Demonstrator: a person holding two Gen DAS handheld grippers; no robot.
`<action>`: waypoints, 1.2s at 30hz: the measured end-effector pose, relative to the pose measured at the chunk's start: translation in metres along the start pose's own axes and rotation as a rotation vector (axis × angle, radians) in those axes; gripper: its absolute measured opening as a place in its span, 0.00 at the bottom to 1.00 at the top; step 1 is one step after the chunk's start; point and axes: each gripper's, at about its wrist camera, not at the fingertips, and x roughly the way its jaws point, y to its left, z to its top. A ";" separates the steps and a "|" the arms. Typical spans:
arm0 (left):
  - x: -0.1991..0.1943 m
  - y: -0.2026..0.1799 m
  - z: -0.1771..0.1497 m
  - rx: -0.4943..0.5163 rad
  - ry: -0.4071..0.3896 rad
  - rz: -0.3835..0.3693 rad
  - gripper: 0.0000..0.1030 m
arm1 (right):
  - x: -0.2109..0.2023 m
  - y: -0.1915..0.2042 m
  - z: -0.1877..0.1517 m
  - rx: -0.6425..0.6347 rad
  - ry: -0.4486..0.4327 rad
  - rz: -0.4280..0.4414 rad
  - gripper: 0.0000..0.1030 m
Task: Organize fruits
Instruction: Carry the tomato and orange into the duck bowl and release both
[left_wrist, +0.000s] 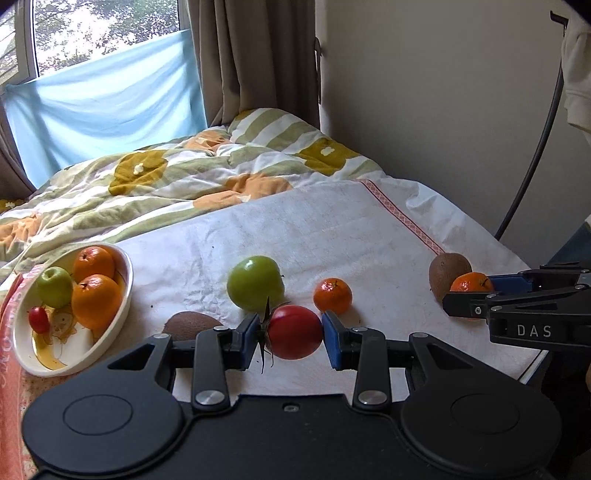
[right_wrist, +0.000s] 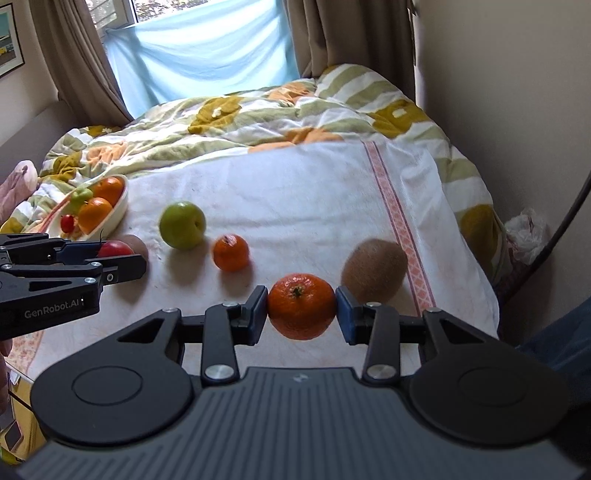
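Observation:
My left gripper (left_wrist: 290, 332) is shut on a red tomato (left_wrist: 295, 332) and holds it above the white cloth (left_wrist: 332, 229). My right gripper (right_wrist: 301, 312) is shut on a mandarin (right_wrist: 301, 312), also off the cloth; in the left wrist view it shows at the right (left_wrist: 471, 284). On the cloth lie a green apple (left_wrist: 255, 282), a small mandarin (left_wrist: 332, 295), a kiwi (left_wrist: 186, 325) near the left gripper and a second kiwi (right_wrist: 373, 271) beside the right gripper. A white bowl (left_wrist: 122, 295) at the left holds two oranges, a green apple and a small tomato.
The cloth lies on a bed with a rumpled flowered duvet (left_wrist: 166, 177) behind it. A wall runs along the right, with a dark cable (left_wrist: 535, 155) and a plastic bag (right_wrist: 524, 232) in the gap. Curtains and a blue sheet (left_wrist: 103, 107) hang at the window.

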 end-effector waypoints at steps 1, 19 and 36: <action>-0.005 0.003 0.002 -0.009 -0.007 0.008 0.40 | -0.003 0.004 0.004 -0.006 -0.006 0.005 0.53; -0.075 0.123 0.013 -0.154 -0.058 0.165 0.40 | -0.006 0.146 0.068 -0.141 -0.041 0.222 0.53; -0.020 0.253 -0.001 -0.174 0.037 0.150 0.40 | 0.080 0.267 0.082 -0.156 0.049 0.254 0.53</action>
